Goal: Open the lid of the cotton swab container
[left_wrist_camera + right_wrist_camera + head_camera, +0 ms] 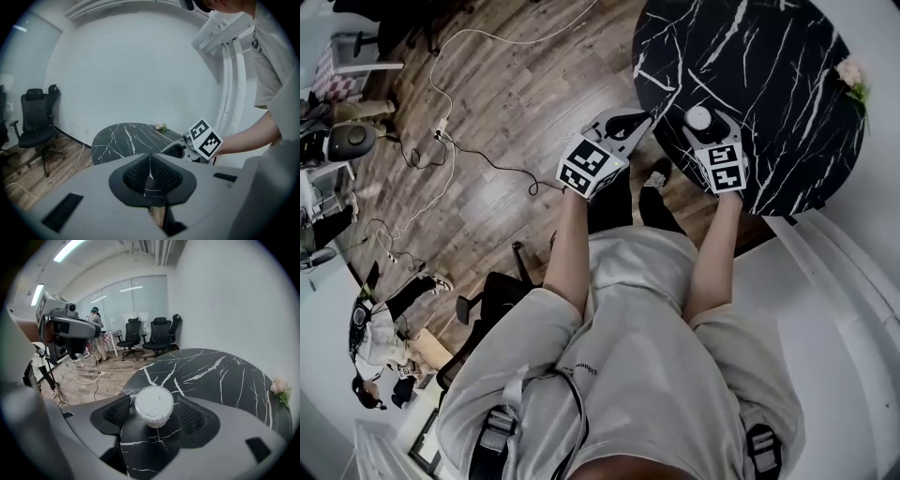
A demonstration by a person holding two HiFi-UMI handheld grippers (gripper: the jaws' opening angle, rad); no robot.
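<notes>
So the small round clear plastic tub packed with white cotton swabs [153, 405] sits on the round black marble-look table with white veins [769, 84], close to the table's near-left edge. The right gripper [153, 416] is right on top of it with its jaws spread wide. The tub stands between the two ribbed black pads [117, 411], with a gap on each side, so nothing is pinching it. From the head view you just see the tub's white top [700, 118] poking out in front of the right gripper's marker cube [720, 167].

The left gripper [150, 174] has its jaws pressed together with nothing between them. It hangs just off the table's left edge, over the wooden floor [506, 103]. There's also a little pink flower [851, 73] at the far right rim of the table, well apart from the tub.
</notes>
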